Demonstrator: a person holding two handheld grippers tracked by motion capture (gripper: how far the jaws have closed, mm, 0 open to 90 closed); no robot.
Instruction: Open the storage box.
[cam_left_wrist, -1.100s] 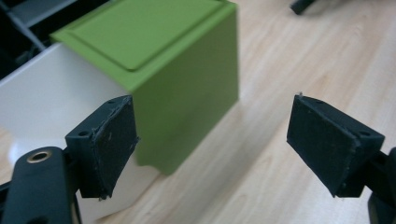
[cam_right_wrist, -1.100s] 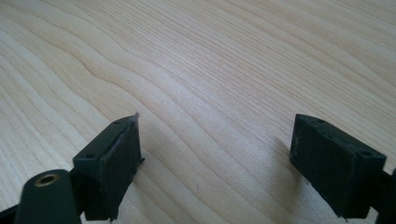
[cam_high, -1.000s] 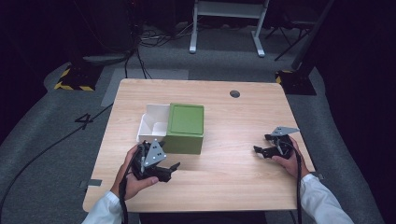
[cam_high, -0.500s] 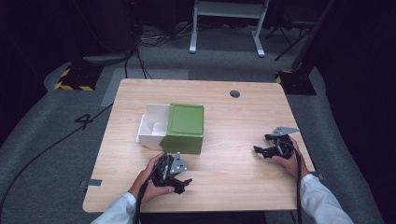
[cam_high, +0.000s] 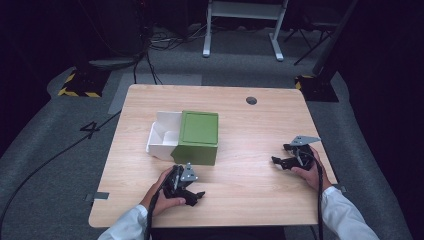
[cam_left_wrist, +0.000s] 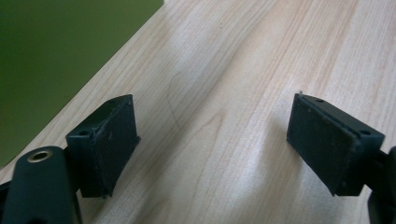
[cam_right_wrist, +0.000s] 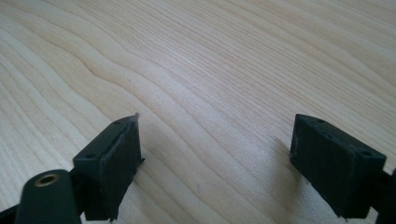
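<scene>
A green box (cam_high: 198, 128) stands left of the table's middle, and a white open tray (cam_high: 161, 135) sticks out from its left side. My left gripper (cam_high: 194, 194) rests low on the table just in front of the box, open, with nothing between its pads (cam_left_wrist: 111, 140). The left gripper view has bare wood between the jaws of the left gripper (cam_left_wrist: 217, 135), and the box's green side (cam_left_wrist: 56, 56) at upper left. My right gripper (cam_high: 281, 155) sits open on the table near the right edge. Between the jaws of the right gripper (cam_right_wrist: 219, 149) there is bare wood.
The wooden table (cam_high: 250, 130) has a round grommet hole (cam_high: 251, 100) near its far edge. A white desk frame (cam_high: 243, 25) stands on the floor beyond, cables lie at the back left, and hazard-striped pads (cam_high: 79, 90) flank the table.
My left gripper has moved from the box's front left corner to the right and toward the person, sinking to the tabletop. The right gripper has stayed put.
</scene>
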